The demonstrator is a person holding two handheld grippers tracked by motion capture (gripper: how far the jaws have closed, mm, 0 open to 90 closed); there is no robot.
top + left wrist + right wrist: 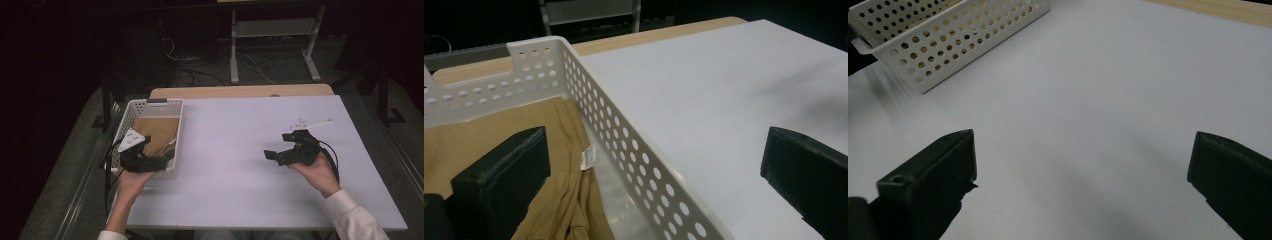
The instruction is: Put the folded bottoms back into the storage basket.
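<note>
One tan folded cloth garment is lying inside the white perforated plastic basket at the desk's left, so nothing looks started. The left gripper is hovering at the basket's near right wall, jaws released and straddling it; the right gripper, jaws spread and empty, is waiting over the bare right side.

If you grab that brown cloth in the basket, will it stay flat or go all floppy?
Probably floppy: the tan cloth lies in soft folds inside the white basket, so it would likely droop from the jaws. It looks thin, so probably light. A small tag suggests clothing, unlikely to break.
</note>
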